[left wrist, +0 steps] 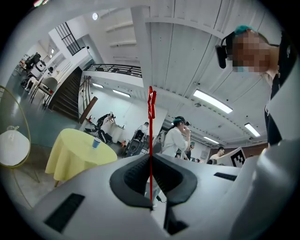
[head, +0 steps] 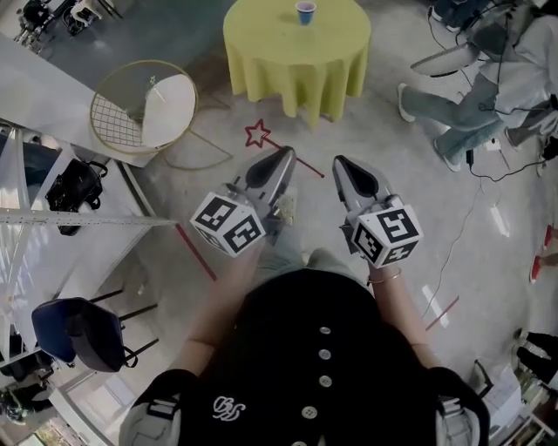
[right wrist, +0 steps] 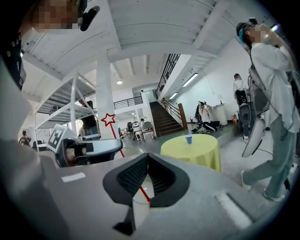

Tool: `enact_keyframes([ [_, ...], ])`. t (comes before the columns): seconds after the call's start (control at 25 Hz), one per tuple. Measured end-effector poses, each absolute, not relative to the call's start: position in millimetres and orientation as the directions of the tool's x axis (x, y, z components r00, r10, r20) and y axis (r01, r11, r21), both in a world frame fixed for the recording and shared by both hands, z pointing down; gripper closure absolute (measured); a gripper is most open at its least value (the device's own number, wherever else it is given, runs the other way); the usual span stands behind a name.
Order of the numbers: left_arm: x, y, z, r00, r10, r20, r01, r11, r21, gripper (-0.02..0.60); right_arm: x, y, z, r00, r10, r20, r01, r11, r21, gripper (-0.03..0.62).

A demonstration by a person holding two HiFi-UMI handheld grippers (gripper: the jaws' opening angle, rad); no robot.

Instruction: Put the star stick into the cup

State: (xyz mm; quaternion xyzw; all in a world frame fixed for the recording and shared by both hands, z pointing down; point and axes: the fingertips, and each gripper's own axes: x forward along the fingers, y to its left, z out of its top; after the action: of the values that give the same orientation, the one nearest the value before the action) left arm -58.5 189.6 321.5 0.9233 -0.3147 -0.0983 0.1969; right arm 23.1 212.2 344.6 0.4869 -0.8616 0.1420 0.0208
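Observation:
A thin red star stick (head: 256, 133) is clamped between the jaws of my left gripper (head: 287, 155), which is shut on its shaft. The star (left wrist: 151, 103) stands well beyond the jaw tips, and the tail runs back toward my right gripper (head: 341, 163). That gripper is shut with nothing between its pads; the stick (right wrist: 108, 119) passes beside and behind it, apart from it. A small blue cup (head: 305, 12) stands upright on a round table with a yellow cloth (head: 296, 52), some way ahead across the floor. The cup (left wrist: 96, 143) also shows from the left gripper and the cup (right wrist: 188, 139) from the right.
A round gold wire frame with a white panel (head: 144, 104) stands left of the table. Metal shelving (head: 52, 218) and a black chair (head: 78, 333) line the left side. People (head: 471, 96) and floor cables (head: 475, 200) are on the right. Red tape marks the floor.

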Motion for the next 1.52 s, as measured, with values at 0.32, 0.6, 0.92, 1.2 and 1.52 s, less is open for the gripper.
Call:
enact_keyframes([
  [0.32, -50, 124, 317, 0.807, -0.588, -0.056, -0.511, -0.743, 0.432, 0.565, 39, 151, 341, -0.475, -0.860, 0.185, -0.873, 0.433, -0.226, 0.591],
  [0.6, -39, 55, 303, 0.842, -0.536, -0.061, -0.467, -0.781, 0.415, 0.565, 39, 82, 327, -0.444, -0.880, 0.168, -0.888, 0.408, -0.210, 0.591],
  [0.92, -49, -24, 294, 0.854, -0.514, -0.078, -0.444, -0.799, 0.405, 0.565, 28, -1, 315, -0.418, -0.897, 0.146, -0.900, 0.386, -0.203, 0.591],
  [1.2, -47, -60, 298, 0.872, -0.483, -0.079, -0.411, -0.810, 0.420, 0.565, 27, -31, 322, -0.403, -0.901, 0.164, -0.905, 0.365, -0.220, 0.591],
  [1.52, -47, -75, 310, 0.874, -0.482, -0.061, -0.408, -0.797, 0.446, 0.565, 35, -45, 330, -0.380, -0.906, 0.185, -0.912, 0.334, -0.236, 0.591],
])
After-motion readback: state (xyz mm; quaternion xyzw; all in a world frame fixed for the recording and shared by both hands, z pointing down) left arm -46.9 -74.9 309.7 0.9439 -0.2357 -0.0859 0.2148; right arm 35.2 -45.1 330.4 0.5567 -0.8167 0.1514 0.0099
